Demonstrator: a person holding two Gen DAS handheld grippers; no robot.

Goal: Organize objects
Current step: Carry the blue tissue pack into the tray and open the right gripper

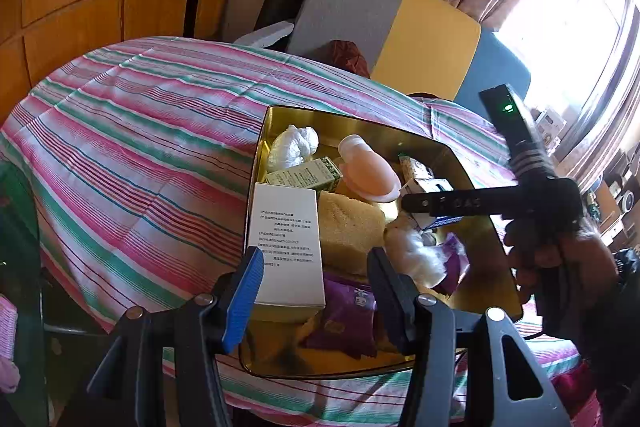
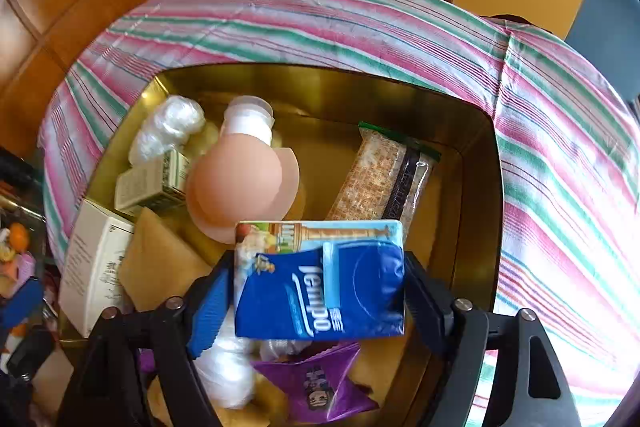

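1. Left wrist view: the left gripper (image 1: 316,291) is seen with its fingers apart and nothing between them. Just beyond the fingertips a gold tin (image 1: 476,227) is set on a striped cloth (image 1: 140,155).
2. A white box (image 1: 286,247) with printed text is seen ahead of the left-hand finger, inside the tin. A yellow sponge (image 1: 350,227) lies beside it, between the two fingers' lines. A purple packet (image 1: 344,315) is seen low between the fingers.
3. To the right of the fingers, the right gripper (image 1: 424,205) is held over the tin by a gloved hand (image 1: 560,259).
4. Right wrist view: the right gripper (image 2: 320,287) is seen with its fingers clamped on a blue tissue pack (image 2: 320,291), held above the tin (image 2: 484,187).
5. Beyond the fingertips a pink bottle (image 2: 240,179) lies in the tin. A cereal bar (image 2: 384,175) is seen to its right, and a green box (image 2: 156,183) and a white plastic wad (image 2: 168,127) to its left.
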